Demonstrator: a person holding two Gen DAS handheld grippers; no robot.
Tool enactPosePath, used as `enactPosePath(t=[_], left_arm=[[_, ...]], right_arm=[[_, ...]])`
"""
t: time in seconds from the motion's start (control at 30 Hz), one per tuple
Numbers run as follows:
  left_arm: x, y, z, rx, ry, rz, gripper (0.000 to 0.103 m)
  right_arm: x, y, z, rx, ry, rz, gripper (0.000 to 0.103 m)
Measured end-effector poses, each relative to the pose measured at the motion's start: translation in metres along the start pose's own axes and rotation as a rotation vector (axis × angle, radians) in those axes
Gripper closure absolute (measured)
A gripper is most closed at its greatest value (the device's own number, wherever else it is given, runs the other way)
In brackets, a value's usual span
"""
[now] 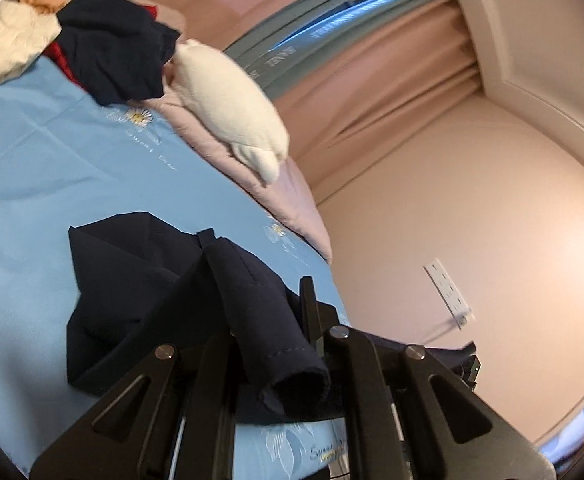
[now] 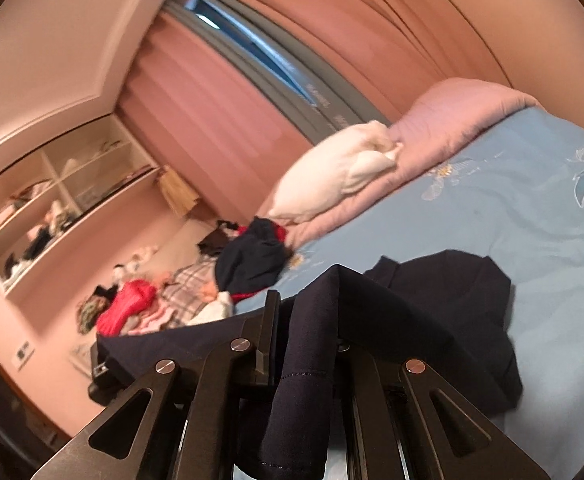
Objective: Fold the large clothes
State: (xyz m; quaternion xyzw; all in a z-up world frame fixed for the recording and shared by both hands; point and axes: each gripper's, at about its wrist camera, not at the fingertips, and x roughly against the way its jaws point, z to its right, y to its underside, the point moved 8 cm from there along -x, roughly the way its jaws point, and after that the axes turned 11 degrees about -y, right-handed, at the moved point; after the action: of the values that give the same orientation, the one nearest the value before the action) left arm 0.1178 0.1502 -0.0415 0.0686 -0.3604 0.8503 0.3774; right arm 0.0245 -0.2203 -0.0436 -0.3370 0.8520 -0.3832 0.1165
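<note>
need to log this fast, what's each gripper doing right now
left gripper: shut on the navy garment, a fold of it pinched between the jaws.
right gripper: shut on the same navy garment.

The navy garment point(image 1: 140, 292) is a soft dark-blue knit with stitched hems. Most of it lies crumpled on the light blue floral bedsheet point(image 1: 52, 168) — two edges are raised off the bed, each bunched into a roll with the hem hanging toward the camera point(image 2: 304, 392). Between them the cloth stretches taut.
</note>
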Motion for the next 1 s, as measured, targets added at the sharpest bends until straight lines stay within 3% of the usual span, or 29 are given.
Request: enactPosePath(t=[0.33, 0.47, 0.57, 0.77, 1.0], left_arm=[[-0.108, -0.035, -0.037, 0.098, -0.139, -0.109, 0.094], [-0.147, -0.042, -0.070, 0.180, -0.218, -0.144, 0.094], [-0.172, -0.040, -0.097, 0.248, -0.266, -0.176, 0.094], [-0.204, -0.030, -0.131, 0.291, -0.357, -0.243, 0.094], [-0.228, -0.034, -0.148, 0.346, -0.396, -0.269, 0.091]], right_arm=[[-0.066, -0.016, 0.096, -0.164, 0.144, -0.076, 0.096], [-0.081, -0.012, 0.141, -0.222, 0.263, -0.113, 0.096], [-0.088, -0.002, 0.169, -0.297, 0.295, -0.146, 0.096], [-0.098, 0.009, 0.192, -0.343, 0.362, -0.206, 0.096], [-0.106, 0.014, 0.211, -0.429, 0.394, -0.230, 0.096]])
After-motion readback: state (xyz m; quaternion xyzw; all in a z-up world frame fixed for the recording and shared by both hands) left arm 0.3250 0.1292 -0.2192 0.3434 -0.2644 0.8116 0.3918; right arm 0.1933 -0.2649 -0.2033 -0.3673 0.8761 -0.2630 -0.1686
